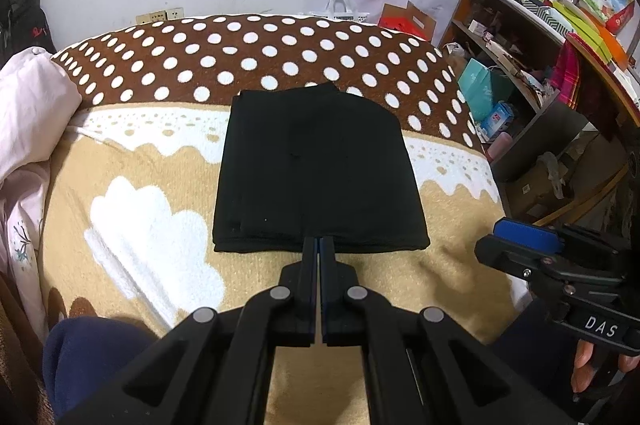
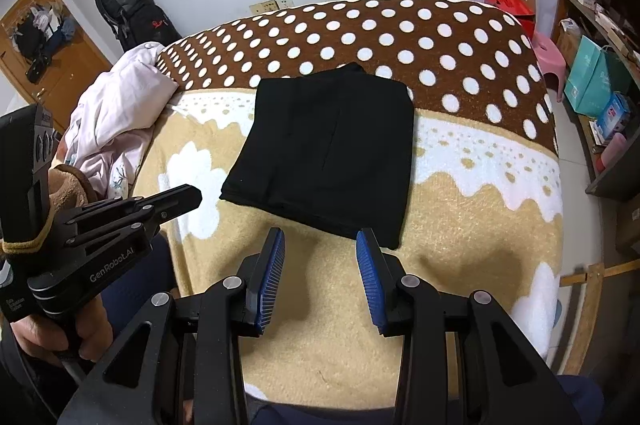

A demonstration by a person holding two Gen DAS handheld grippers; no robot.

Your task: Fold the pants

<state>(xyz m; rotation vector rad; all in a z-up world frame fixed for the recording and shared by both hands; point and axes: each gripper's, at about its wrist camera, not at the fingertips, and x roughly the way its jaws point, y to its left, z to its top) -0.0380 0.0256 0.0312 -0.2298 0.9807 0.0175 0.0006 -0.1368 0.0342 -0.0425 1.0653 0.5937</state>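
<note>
The black pants (image 1: 320,169) lie folded into a compact rectangle on the bed, resting on a plush blanket (image 1: 132,161) — tan with white cloud shapes and a lace-pattern band near the person, brown with white polka dots farther off. The far edge of the pants reaches onto the polka-dot part; the near folded edge sits on the tan part.

The left gripper (image 1: 319,245) has its jaws pressed together with nothing between them. Its tips stand right at the near edge of the pants in the left wrist view; whether they touch the cloth cannot be told. In the right wrist view this same gripper shows off to the left, held in a hand (image 2: 60,329) with a brown fuzzy cuff at the wrist.

The right gripper (image 2: 320,245) has its jaws apart, the blue ribbed pads (image 2: 272,277) facing each other over bare tan blanket, just short of the near right corner of the pants — nothing is held.

A crumpled pale pink quilt (image 2: 116,113) lies at the left edge of the bed. A black backpack (image 2: 128,9) leans on the white wall beyond it. Cluttered shelves (image 1: 532,37) stand on the right, with a teal paper bag (image 2: 588,81) and a pink stool (image 2: 550,55) on the floor beside them.
</note>
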